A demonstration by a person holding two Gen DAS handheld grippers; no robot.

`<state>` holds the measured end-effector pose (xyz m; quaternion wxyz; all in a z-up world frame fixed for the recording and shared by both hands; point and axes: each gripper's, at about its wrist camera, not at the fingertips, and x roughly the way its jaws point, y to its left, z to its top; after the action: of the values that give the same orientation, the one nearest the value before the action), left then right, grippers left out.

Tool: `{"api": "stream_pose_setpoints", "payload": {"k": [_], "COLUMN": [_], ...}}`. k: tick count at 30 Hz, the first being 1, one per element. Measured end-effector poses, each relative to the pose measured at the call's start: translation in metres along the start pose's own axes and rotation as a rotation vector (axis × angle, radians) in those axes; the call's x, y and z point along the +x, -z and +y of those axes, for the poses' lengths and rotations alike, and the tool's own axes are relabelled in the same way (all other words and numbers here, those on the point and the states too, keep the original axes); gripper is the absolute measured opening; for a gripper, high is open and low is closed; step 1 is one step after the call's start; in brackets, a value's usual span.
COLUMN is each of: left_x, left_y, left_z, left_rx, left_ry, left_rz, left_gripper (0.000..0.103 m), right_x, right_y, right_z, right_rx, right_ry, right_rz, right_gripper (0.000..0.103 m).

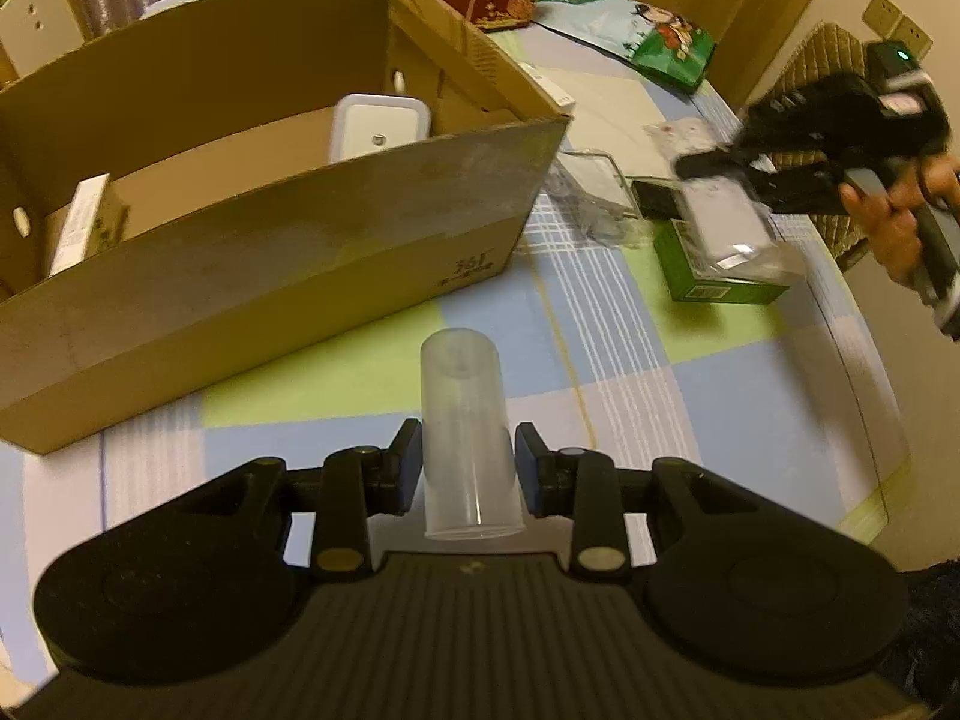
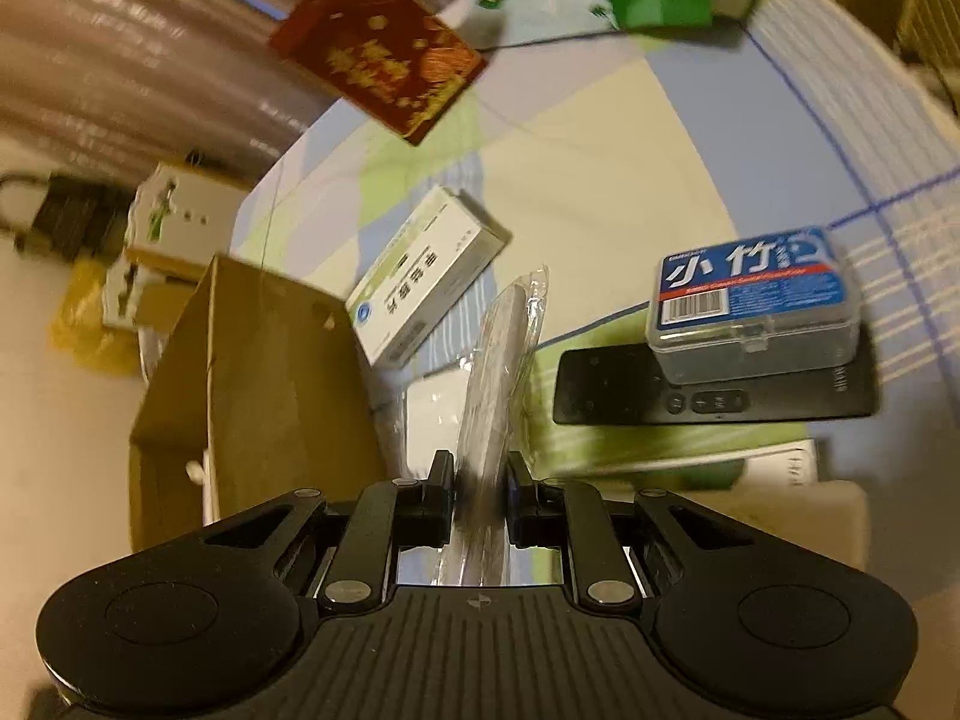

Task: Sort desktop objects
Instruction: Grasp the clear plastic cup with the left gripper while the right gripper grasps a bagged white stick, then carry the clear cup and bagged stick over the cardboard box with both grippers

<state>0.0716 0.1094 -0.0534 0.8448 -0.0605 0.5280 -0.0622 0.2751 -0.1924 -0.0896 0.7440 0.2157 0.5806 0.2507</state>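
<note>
1. A clear plastic tube (image 1: 467, 444) stands lengthwise between the two fingers of the left gripper (image 1: 467, 456), which is clenched on its sides and holds it above the checked tablecloth (image 1: 624, 360), just in front of the cardboard box.
2. A flat white item in a clear plastic wrapper (image 2: 501, 372) is pinched edge-on by the right gripper (image 2: 480, 495), whose fingers are pressed tight on it. In the left wrist view the same wrapped item (image 1: 729, 222) is blurred and hangs from the right gripper (image 1: 720, 165) over a green box (image 1: 714, 276); a person's hand (image 1: 894, 222) grips that tool's handle.
3. The open cardboard box (image 1: 336, 228) sits on the table to the left. Inside it are a white flat case (image 1: 378, 126) leaning at the back and a small pale carton (image 1: 84, 222) at the left end.
4. Beyond the right gripper lie a white and green medicine box (image 2: 426, 276), a black remote control (image 2: 714, 390) and, resting on top of the remote, a clear case with a blue label (image 2: 753, 300).
5. At the table's far edge stand a red decorated box (image 2: 378, 48) and a green printed bag (image 1: 654, 30).
</note>
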Motion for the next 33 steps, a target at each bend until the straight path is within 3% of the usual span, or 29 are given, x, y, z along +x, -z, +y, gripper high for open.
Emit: {"api": "stream_pose_setpoints", "payload": {"k": [7, 17, 33], "left_x": [-0.04, -0.091, -0.113], "left_y": [0.001, -0.025, -0.051], "left_z": [0.029, 0.066, 0.093], "left_rx": [-0.068, -0.093, -0.082], "left_ry": [-0.054, -0.134, -0.155], "left_rz": [-0.048, -0.144, -0.216], "left_gripper": [0.028, 0.028, 0.028], "right_x": [-0.028, -0.037, -0.02], "right_y": [0.018, 0.008, -0.005], "right_z": [0.017, 0.076, 0.157], "right_rx": [-0.13, -0.262, -0.406], "right_ry": [0.027, -0.052, -0.121], "right_rz": [0.016, -0.023, -0.044], "right_gripper": [0.015, 0.015, 0.015]}}
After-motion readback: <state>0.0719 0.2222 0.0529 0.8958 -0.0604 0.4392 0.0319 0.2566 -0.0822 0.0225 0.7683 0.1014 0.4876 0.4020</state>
